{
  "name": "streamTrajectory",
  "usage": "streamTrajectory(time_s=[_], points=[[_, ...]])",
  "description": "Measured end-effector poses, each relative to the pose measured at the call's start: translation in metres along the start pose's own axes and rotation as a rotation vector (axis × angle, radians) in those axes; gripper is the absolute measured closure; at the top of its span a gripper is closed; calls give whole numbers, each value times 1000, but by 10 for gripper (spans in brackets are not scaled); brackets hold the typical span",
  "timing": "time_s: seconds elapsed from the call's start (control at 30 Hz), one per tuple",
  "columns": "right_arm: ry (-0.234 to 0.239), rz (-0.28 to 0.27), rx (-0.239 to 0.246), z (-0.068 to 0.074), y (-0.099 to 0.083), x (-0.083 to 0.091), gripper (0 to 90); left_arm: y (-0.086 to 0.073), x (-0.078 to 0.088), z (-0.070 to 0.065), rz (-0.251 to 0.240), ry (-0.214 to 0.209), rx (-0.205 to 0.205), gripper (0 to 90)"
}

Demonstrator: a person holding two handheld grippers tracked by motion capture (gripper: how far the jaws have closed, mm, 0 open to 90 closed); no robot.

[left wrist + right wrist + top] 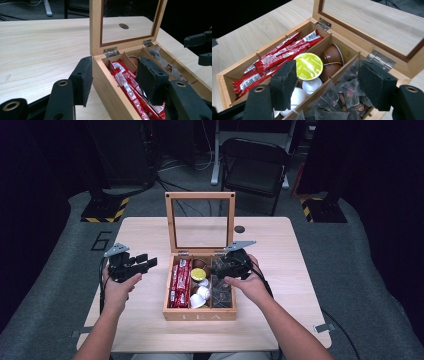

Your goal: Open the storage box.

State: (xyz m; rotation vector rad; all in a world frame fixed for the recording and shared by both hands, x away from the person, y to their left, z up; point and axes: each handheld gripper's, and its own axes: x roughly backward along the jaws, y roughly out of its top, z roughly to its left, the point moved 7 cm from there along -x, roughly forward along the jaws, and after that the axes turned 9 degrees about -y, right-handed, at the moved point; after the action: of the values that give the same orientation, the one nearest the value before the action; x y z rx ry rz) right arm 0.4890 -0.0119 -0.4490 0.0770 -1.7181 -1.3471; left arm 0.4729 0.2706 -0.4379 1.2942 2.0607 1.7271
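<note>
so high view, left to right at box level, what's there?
Left hand-held gripper → red sachets → capsules → tea bags, inside the wooden box.

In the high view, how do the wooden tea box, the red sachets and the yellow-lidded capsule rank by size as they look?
1. Wooden tea box
2. Red sachets, as a bundle
3. Yellow-lidded capsule, smallest
</note>
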Motion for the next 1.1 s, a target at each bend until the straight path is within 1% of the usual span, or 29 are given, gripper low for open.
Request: streamTrajectory(time_s=[0.03,0.07,0.1,0.17,0.2,0.23,0.4,0.47,0.6,0.67,0.77,0.8,0.83,0.9,0.97,1.03,1.1], points=[[3,1,-1,2,0,-1,316,-1,0,0,4,-2,2,469],[7,3,9,3,0,-2,313,-3,0,-1,17,-4,5,469],[10,6,10,4,-1,-2,311,-3,1,-1,12,-4,0,469],[14,7,20,7,-1,-4,305,-3,3,-2,2,-17,3,469],[16,10,16,8,-1,-4,302,-3,4,-3,0,-18,4,469],[20,6,23,9,-1,-5,299,-3,4,-4,-3,-13,-3,469],[23,14,26,14,-2,-10,295,-3,6,-9,-8,-24,-10,469],[24,26,41,16,-3,-13,288,-3,7,-11,-5,-28,-16,469],[28,32,36,19,-4,-17,288,-5,6,-11,-1,-22,-26,469],[35,39,52,21,-4,-23,288,-6,6,-11,1,-22,-21,469],[40,50,51,23,-5,-28,288,-7,6,-11,2,-22,-18,469],[45,53,64,25,-5,-33,288,-7,6,-11,-1,-21,-19,469],[44,59,60,26,-6,-34,288,-7,7,-11,-1,-22,-20,469],[49,58,78,27,-6,-39,288,-7,8,-11,-7,-21,-16,469],[48,58,79,27,-6,-43,288,-7,9,-11,-10,-21,-13,469],[54,67,81,28,-7,-50,287,-8,11,-10,-11,-18,-16,469],[59,77,72,29,-7,-54,284,-8,11,-10,-13,-16,-15,469]])
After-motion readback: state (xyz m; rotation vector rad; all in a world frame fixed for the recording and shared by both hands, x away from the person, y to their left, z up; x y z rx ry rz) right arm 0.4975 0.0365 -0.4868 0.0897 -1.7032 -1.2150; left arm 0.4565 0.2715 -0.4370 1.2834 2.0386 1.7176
